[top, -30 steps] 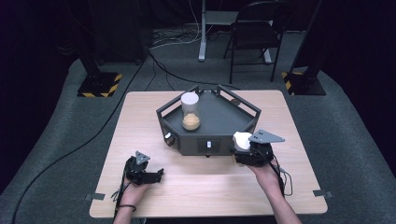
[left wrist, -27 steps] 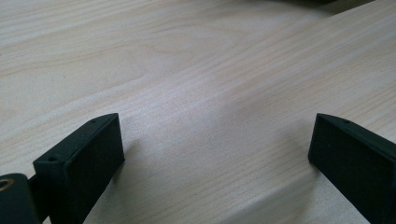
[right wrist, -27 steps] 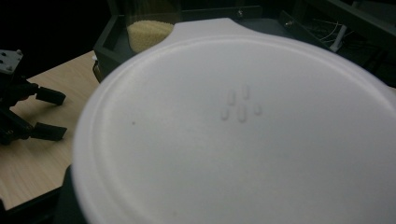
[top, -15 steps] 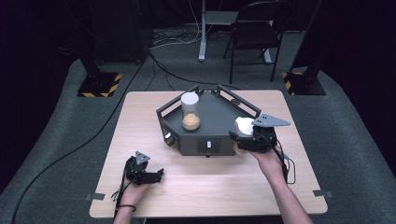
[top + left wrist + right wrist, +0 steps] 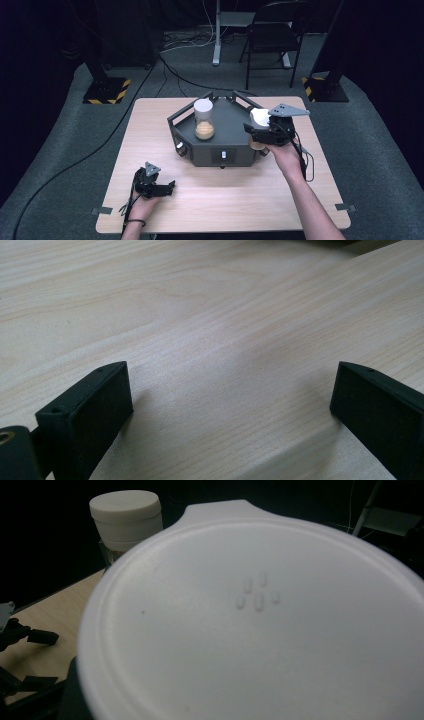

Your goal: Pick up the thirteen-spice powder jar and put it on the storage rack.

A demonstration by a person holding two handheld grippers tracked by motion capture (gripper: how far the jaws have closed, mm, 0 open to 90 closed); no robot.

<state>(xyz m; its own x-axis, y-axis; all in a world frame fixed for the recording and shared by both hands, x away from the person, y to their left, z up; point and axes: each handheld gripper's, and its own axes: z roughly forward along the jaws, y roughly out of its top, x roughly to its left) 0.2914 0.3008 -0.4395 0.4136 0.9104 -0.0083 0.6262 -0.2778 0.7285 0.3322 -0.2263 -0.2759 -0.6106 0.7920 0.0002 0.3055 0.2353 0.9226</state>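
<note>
A clear jar (image 5: 204,119) with a white lid and tan contents stands on the dark six-sided machine (image 5: 227,137) in the middle of the table. My right gripper (image 5: 257,131) hangs over the machine's right edge, shut on a second white-lidded container (image 5: 259,118) with tan contents. In the right gripper view that container's lid (image 5: 260,630) hides the jaws, and the standing jar (image 5: 127,517) shows behind it. My left gripper (image 5: 167,187) rests on the wooden table near the front left, open, with bare wood between its jaws (image 5: 230,390).
The wooden table (image 5: 225,205) has bare room in front of the machine and on both sides. The machine has a raised frame along its back edges. A chair (image 5: 272,40), a stand and cables sit on the floor beyond the table.
My right gripper has risen and moved away from the table's front, carrying the white-lidded container up over the machine's right edge. The left gripper has stayed put.
</note>
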